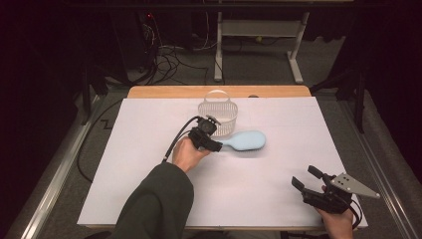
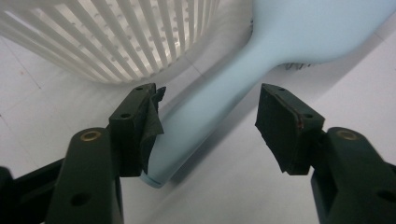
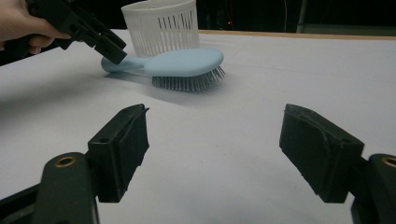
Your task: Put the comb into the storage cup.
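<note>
1. Nearest the lens in the left gripper view, the left gripper (image 2: 210, 123) is standing with its jaws spread apart, and the handle end of the light blue hairbrush (image 2: 261, 60) is lying between them; the left pad is just beside or touching the handle, and I cannot tell which, while the right pad is standing clear of it.
2. The hairbrush is lying bristles-down on the white table sheet (image 1: 149, 199), near the middle, with its handle pointing toward the person's left hand (image 1: 186, 154) and its head pointing away to the right.
3. The white slatted basket (image 1: 218, 115) is standing upright just behind the handle, close to it but apparently not touching.
4. The right gripper (image 1: 308, 180) is waiting well apart from the brush at the near right corner, with its jaws wide and nothing between them.
5. The brush is looking like light, rigid moulded plastic with a smooth, rather slippery shell; the bristles will be giving way under pressure and making a poor hold.
6. The narrow handle is offering the best hold, squeezed across its sides, though the heavier head will likely be drooping once lifted.
</note>
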The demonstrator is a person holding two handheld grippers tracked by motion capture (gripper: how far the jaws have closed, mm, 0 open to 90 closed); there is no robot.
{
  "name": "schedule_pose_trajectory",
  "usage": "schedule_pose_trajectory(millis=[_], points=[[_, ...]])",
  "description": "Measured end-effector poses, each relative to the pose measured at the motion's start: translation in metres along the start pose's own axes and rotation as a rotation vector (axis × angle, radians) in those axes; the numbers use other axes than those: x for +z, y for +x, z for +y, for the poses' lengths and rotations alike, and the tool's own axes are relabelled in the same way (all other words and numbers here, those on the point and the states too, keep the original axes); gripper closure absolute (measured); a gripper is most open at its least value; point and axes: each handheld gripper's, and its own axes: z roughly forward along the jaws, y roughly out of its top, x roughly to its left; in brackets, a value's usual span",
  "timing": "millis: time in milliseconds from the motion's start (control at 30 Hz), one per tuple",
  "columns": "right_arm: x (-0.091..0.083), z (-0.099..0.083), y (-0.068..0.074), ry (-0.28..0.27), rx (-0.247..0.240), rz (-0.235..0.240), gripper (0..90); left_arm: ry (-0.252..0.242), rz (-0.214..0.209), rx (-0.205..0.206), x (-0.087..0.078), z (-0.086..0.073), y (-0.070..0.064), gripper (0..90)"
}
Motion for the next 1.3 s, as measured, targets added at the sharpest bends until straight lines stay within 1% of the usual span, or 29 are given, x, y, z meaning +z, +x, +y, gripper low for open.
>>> schedule_pose_trajectory(millis=[267,367,600,667,833,900,1000,1233,1300], points=[[0.0,0.0,0.0,-0.006,0.0,0.006,24.7,-0.004,-0.007,0.004,0.001,0.0,-0.001,40.3],[0.0,0.0,0.0,-0.004,0.002,0.008,24.7,-0.004,-0.01,0.012,0.001,0.0,-0.002,40.3],[0.0,0.0,0.001,-0.001,0.002,0.01,24.8,-0.006,-0.007,0.016,0.004,0.001,-0.001,39.9],[0.0,0.0,0.0,-0.002,0.002,0.006,25.1,0.0,-0.011,0.011,0.005,0.001,0.001,39.9],[0.0,0.0,0.0,0.001,0.002,0.006,25.2,0.02,-0.016,0.012,0.008,0.0,0.001,40.0],[0.0,0.0,0.0,0.002,0.002,0.007,25.3,0.034,-0.023,0.019,0.011,0.0,-0.001,40.2],[0.0,0.0,0.0,0.001,0.002,0.006,25.4,0.04,-0.03,0.03,0.013,0.0,-0.004,40.3],[0.0,0.0,0.001,0.002,0.002,0.007,25.5,0.043,-0.047,0.05,0.014,0.0,-0.012,43.6],[0.001,0.0,0.001,0.002,-0.001,0.007,25.5,0.045,-0.043,0.061,0.015,0.0,-0.014,44.6]])
